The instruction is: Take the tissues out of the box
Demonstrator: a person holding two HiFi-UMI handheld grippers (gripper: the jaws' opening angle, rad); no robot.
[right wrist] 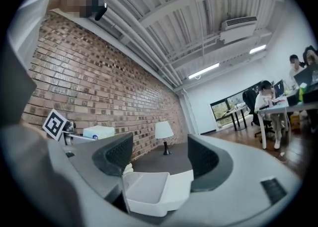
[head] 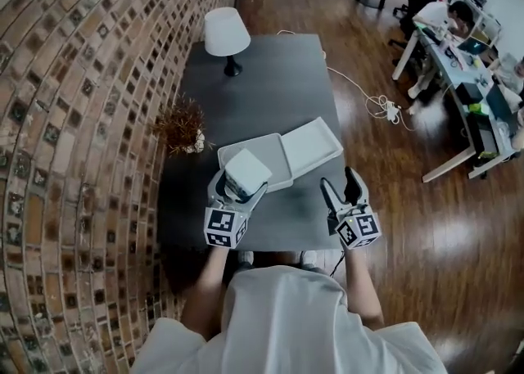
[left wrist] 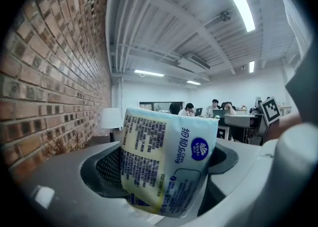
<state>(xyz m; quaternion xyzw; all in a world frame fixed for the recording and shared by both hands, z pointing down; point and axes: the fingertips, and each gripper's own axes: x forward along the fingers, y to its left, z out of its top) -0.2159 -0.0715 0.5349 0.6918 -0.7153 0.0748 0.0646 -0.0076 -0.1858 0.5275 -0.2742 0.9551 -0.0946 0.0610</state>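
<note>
A pale tissue pack with blue print [left wrist: 166,164] sits upright between the jaws of my left gripper [left wrist: 164,171], which is shut on it. In the head view that pack [head: 247,171] is lifted above the near left corner of the open white box [head: 274,166], and the left gripper [head: 237,190] is under it. The box's lid [head: 313,145] lies flat to the right of the box. My right gripper [head: 344,189] hovers over the table's front edge, open and empty. Between its jaws [right wrist: 161,159] the right gripper view shows the box [right wrist: 149,193] from the near side.
A white table lamp [head: 227,35] stands at the far end of the dark table [head: 270,78]. A dried plant [head: 182,125] sits by the brick wall on the left. Desks with seated people [head: 446,16] are across the wooden floor, where a cable [head: 381,105] lies.
</note>
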